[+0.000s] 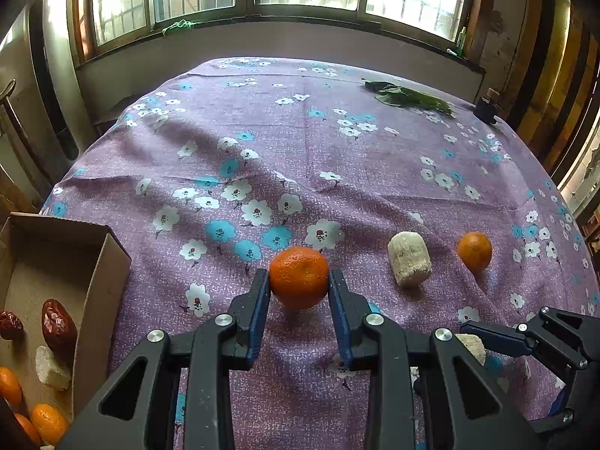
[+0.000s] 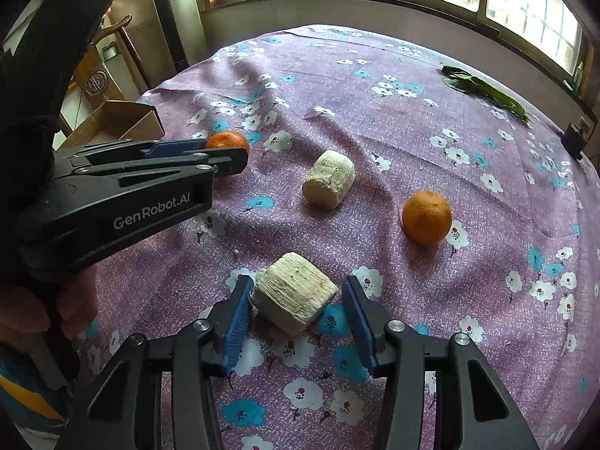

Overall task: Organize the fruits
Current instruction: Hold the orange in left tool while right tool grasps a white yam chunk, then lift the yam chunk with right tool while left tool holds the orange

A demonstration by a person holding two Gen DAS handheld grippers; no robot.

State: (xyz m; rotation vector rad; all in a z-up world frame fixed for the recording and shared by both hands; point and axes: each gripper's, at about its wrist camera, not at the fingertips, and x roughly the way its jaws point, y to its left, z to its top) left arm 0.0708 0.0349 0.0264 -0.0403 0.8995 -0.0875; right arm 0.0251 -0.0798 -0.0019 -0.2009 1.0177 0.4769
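My left gripper (image 1: 299,281) is shut on a mandarin (image 1: 300,272), just above the purple flowered cloth (image 1: 300,142). From the right wrist view that mandarin (image 2: 225,138) shows behind the left gripper's fingers (image 2: 225,157). My right gripper (image 2: 296,290) points down at a pale ribbed chunk (image 2: 292,292) lying on the cloth, with both blue pads against its sides. A second pale chunk (image 2: 329,178) and another mandarin (image 2: 426,217) lie further out on the cloth. A cardboard box (image 1: 108,262) at the left holds red dates (image 1: 58,322), mandarins (image 1: 48,422) and a pale piece (image 1: 50,369).
Green leaves (image 1: 405,97) lie at the far right of the table, near a small black object (image 1: 485,108). A windowed wall runs behind the table. A person's hand (image 2: 45,315) holds the left gripper. The cloth is wrinkled across the middle.
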